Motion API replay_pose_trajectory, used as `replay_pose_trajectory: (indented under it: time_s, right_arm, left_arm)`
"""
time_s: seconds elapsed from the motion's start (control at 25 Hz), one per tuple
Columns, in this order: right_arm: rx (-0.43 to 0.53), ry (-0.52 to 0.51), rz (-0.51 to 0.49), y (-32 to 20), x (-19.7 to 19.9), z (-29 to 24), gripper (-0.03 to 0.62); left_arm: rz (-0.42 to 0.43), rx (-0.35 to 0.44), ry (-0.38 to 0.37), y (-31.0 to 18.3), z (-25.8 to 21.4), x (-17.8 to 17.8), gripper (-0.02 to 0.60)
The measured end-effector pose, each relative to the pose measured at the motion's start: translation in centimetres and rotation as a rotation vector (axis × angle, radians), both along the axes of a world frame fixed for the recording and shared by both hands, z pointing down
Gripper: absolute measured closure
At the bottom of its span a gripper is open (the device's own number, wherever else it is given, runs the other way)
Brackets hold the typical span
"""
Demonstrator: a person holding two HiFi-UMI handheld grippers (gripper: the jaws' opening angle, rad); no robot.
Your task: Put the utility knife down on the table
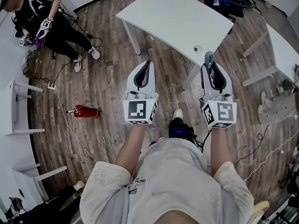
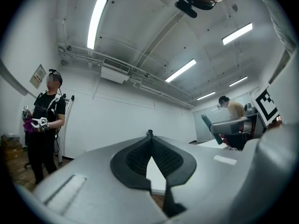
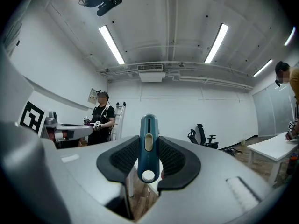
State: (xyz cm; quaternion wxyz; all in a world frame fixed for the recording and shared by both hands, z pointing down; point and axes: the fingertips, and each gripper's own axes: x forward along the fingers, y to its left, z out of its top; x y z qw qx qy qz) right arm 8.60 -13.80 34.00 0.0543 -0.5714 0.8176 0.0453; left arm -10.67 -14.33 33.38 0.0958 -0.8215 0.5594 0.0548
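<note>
Right gripper view: the right gripper clamps the blue utility knife in the air, short of the white table. The left gripper is closed and empty. The carry is likely under way; next it must reach farther, lower and let go.

Bright, even light fills the room, pouring from long ceiling tube lights that burn out to pure white in both gripper views. Shadows on the wooden floor fall soft and faint. The white bench looks nearly washed out. Both gripper views bend hard at the edges, with dark rounded corners and blurred near surfaces.
</note>
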Motion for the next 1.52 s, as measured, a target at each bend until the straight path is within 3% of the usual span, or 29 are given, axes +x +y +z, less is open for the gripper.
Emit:
replay_pose_trajectory:
  time_s: [0.72,0.96,1.24,1.52]
  right_arm:
    - [-0.049,0.026,0.012,-1.7,1.2,-1.0,0.459]
    - [0.007,0.0,0.002,-3.2,1.3,-0.8,0.459]
    - [-0.069,0.012,-0.024,-3.4,1.7,-1.7,0.459]
    - [-0.077,0.011,-0.038,-3.3,1.1,-1.1,0.459]
  left_arm:
    - [0.027,-0.02,0.024,-2.1,-1.3,1.7,0.563]
    - [0.025,0.035,-0.004,-3.4,-1.7,1.9,0.563]
    - [0.0,-0.042,0.018,-3.2,-2.0,2.1,0.563]
    - [-0.007,-0.045,0.013,-2.8,-1.8,1.9,0.561]
